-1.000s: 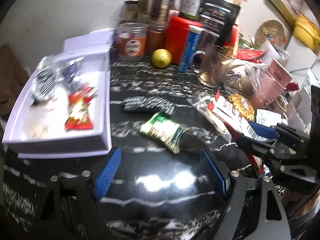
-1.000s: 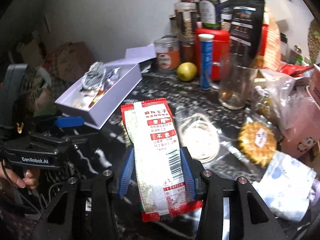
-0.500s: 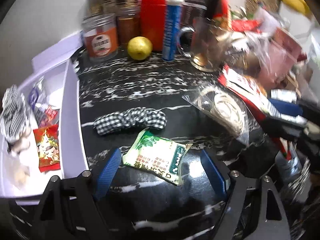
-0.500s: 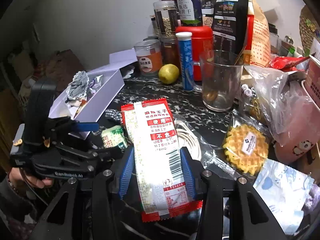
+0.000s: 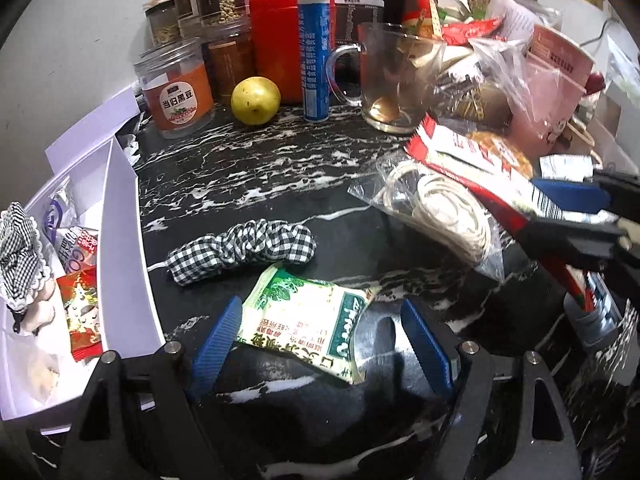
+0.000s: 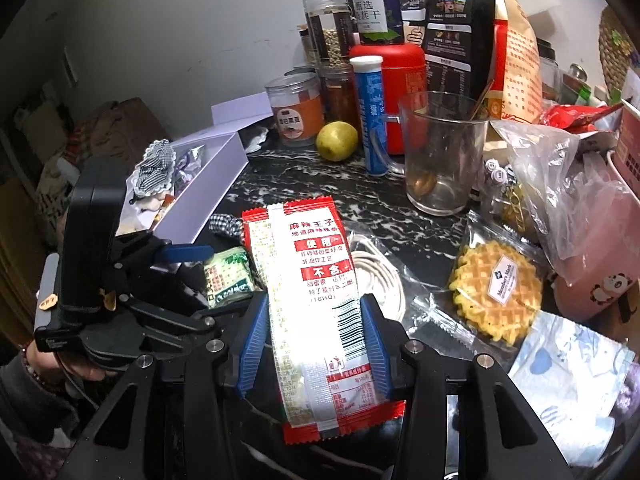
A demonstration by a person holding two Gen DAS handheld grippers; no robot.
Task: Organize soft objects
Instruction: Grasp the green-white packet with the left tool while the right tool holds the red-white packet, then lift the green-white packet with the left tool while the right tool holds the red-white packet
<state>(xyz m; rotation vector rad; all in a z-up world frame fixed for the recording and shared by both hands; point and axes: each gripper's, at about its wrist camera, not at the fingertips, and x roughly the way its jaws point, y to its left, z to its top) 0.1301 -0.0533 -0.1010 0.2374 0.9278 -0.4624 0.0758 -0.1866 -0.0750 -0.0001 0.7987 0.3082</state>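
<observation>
A green snack packet (image 5: 308, 320) lies flat on the black marble counter (image 5: 260, 168). My left gripper (image 5: 320, 340) stands open astride it, one blue pad at each side and neither pressing on it. Just beyond the packet lies a black-and-white checked scrunchie (image 5: 240, 252). To the left stands a white box (image 5: 124, 240) with a checked cloth item (image 5: 18, 252) and small red packets (image 5: 80, 312) in it. My right gripper (image 6: 314, 344) is shut on a red-and-white snack packet (image 6: 312, 272), held up above the counter. In the right wrist view, the left gripper (image 6: 196, 272) sits over the green packet (image 6: 230, 276).
Jars (image 5: 176, 88), a red canister (image 5: 276, 44), a blue tube (image 5: 316, 56), a yellow fruit (image 5: 256, 100) and a glass mug (image 5: 396, 80) line the back. A bagged white cable coil (image 5: 436, 208), a wrapped waffle (image 6: 496, 292) and a pink mug (image 6: 600, 248) crowd the right.
My left gripper has come forward and down and rolled, so the green packet now lies between its open fingers. The right gripper still holds the red-and-white packet in nearly the same place.
</observation>
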